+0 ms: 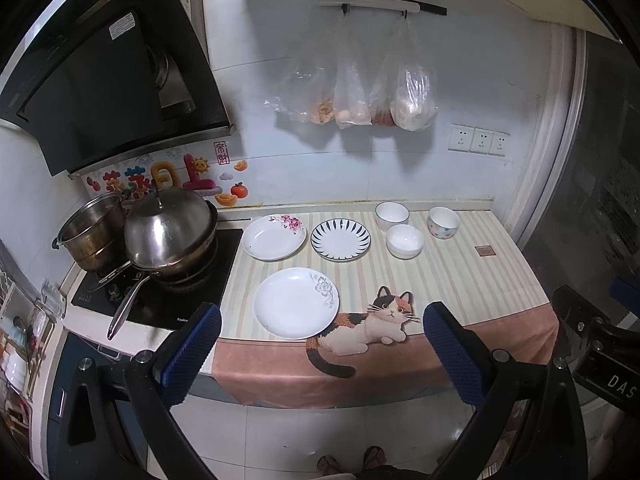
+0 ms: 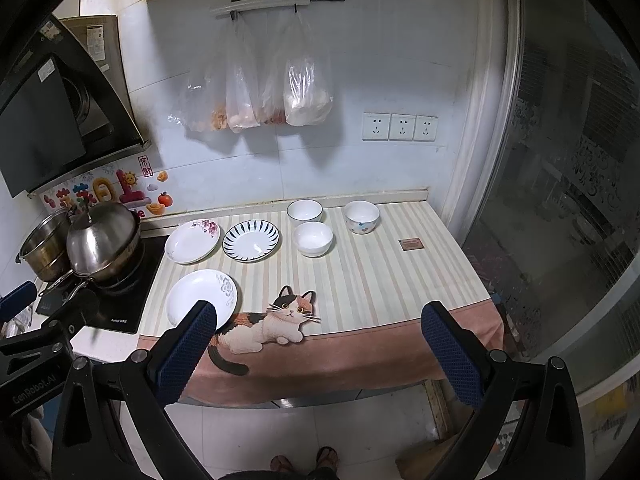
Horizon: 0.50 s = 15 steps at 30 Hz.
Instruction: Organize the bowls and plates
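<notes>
Three plates lie on the striped cloth: a white plate with a grey flower at the front, a pink-flowered plate and a blue-striped plate behind it. To their right stand two white bowls and a patterned bowl. My left gripper and right gripper are open and empty, held in front of the counter edge, apart from all dishes.
A stove with a lidded wok and a steel pot is at the left. Plastic bags hang on the wall. A small brown card lies on the cloth at the right. A glass door is at the right.
</notes>
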Each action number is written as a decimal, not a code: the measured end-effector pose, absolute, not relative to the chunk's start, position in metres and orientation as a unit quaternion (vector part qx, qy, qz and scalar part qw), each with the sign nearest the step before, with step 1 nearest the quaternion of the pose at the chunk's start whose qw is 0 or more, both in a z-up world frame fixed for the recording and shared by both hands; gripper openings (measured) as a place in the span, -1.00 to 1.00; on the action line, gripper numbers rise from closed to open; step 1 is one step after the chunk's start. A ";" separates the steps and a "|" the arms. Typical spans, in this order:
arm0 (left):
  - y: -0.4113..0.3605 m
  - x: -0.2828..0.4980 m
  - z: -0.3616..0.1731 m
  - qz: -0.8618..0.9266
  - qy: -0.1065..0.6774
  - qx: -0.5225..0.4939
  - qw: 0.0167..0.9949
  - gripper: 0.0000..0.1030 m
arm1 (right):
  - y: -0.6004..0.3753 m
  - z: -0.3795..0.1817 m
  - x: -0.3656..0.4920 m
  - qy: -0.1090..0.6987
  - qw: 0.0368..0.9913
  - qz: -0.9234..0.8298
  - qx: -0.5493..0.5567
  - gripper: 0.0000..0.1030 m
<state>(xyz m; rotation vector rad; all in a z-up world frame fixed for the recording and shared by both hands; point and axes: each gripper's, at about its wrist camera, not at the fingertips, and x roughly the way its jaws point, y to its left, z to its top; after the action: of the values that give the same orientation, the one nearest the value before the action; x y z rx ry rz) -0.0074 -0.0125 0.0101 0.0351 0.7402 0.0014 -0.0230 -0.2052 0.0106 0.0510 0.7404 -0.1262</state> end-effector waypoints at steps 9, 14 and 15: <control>-0.008 -0.007 0.009 0.001 0.361 0.014 0.933 1.00 | -0.205 0.011 -0.023 0.362 0.930 -0.061 0.026 1.00; -0.005 -0.008 0.008 0.001 0.361 0.012 0.933 1.00 | -0.205 0.011 -0.024 0.362 0.930 -0.060 0.025 1.00; -0.005 -0.008 0.009 0.001 0.360 0.012 0.933 1.00 | -0.204 0.012 -0.024 0.362 0.930 -0.060 0.025 1.00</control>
<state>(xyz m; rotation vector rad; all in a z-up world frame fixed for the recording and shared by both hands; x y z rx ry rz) -0.0075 -0.0050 0.0085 0.0242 0.7375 0.0026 -0.0240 -0.2045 0.0115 0.0507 0.7412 -0.1238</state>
